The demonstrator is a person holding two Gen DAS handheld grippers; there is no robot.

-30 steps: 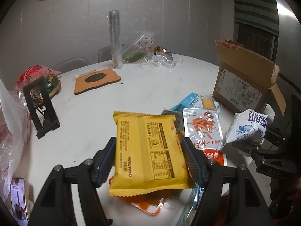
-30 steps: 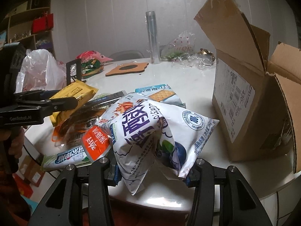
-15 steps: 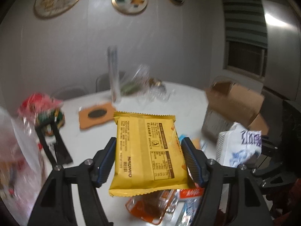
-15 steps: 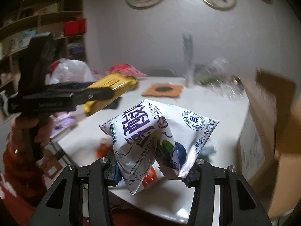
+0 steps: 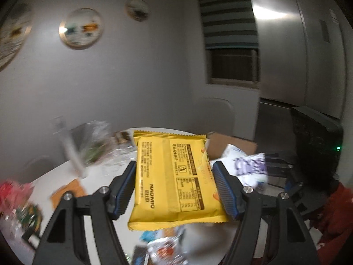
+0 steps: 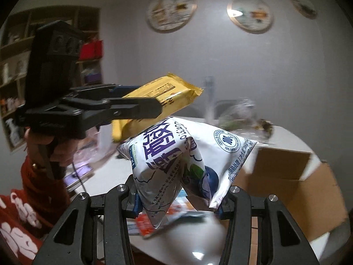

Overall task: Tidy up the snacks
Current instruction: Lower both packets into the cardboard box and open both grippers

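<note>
Pinching the yellow packet by its long edges at frame centre, left gripper holds it flat: light, fairly stiff, slick film. Right gripper squeezes the white pouch, lower centre; soft, crumpling, best held mid-body.

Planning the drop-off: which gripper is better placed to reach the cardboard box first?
Probably right. The right gripper, holding the white pouch, has the cardboard box right beside it; the left gripper's yellow packet sits farther away.

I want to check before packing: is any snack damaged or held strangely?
The white pouch in the right gripper is crumpled and folded. The yellow packet in the left gripper lies flat, apparently undamaged.
</note>
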